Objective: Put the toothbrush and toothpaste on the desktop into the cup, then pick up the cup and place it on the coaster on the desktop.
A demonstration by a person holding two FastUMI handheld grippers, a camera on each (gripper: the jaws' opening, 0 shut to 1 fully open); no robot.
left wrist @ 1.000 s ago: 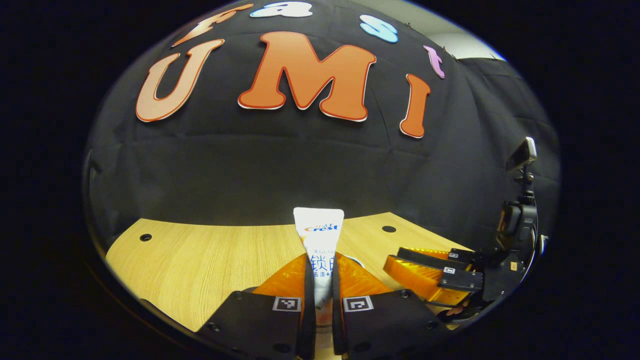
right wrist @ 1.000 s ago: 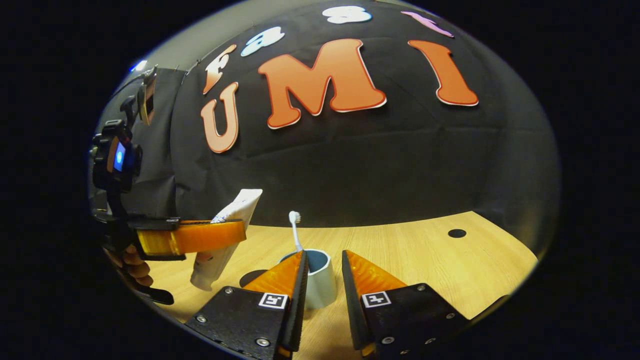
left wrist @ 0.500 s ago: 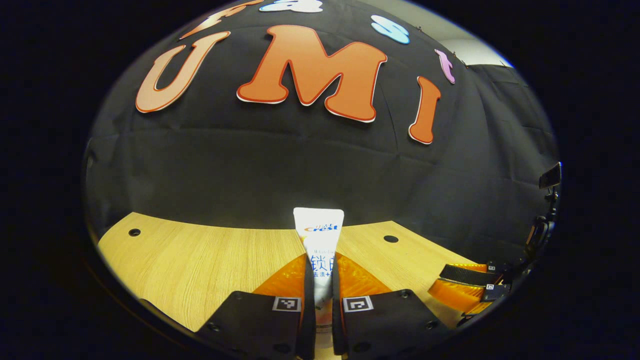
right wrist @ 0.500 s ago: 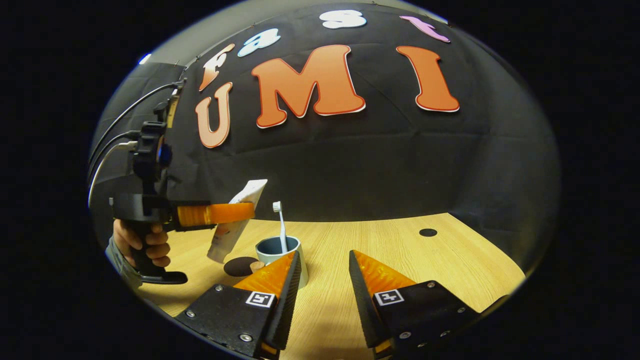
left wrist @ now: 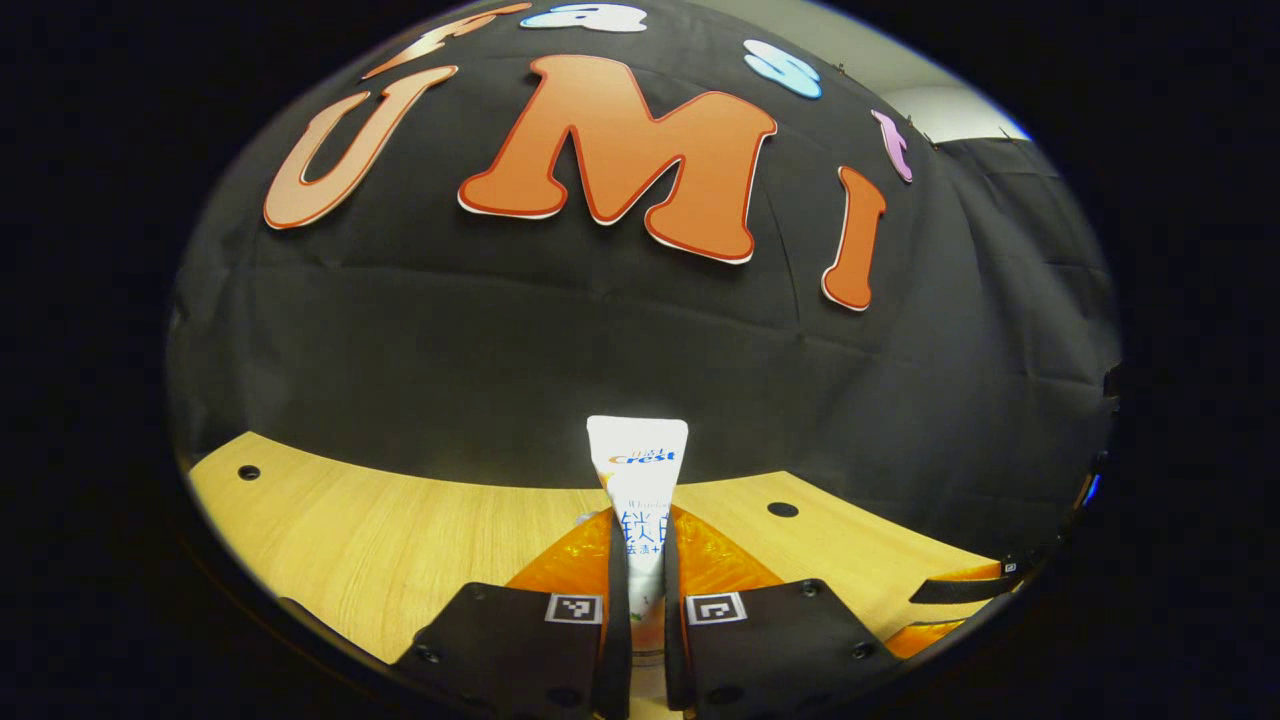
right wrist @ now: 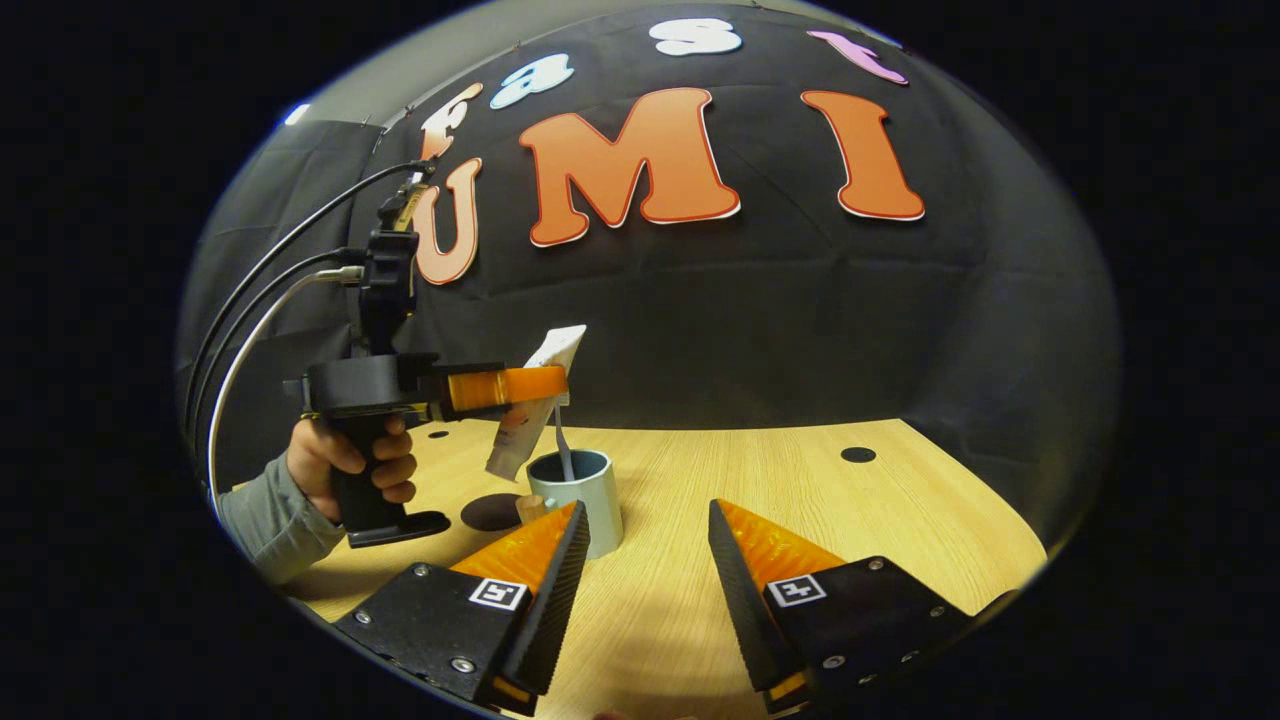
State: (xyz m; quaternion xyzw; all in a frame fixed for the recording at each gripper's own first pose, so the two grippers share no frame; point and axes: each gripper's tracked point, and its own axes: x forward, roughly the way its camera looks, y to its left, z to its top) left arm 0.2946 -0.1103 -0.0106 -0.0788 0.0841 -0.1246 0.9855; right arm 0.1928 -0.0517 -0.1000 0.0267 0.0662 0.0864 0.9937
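Left gripper (left wrist: 640, 540) clamped on toothpaste (left wrist: 637, 470), held above cup (right wrist: 578, 498); right gripper (right wrist: 640, 545) jaws apart, empty, cup at its 11 o'clock.

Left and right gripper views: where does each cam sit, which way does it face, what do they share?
Left gripper view: rides the left gripper, faces the booth wall over the desktop; own fingers clamp the toothpaste.
Right gripper view: rides the right gripper, fingers apart, faces the cup, toothbrush, coaster, and the hand holding the left gripper.
Shared: toothpaste, desktop.
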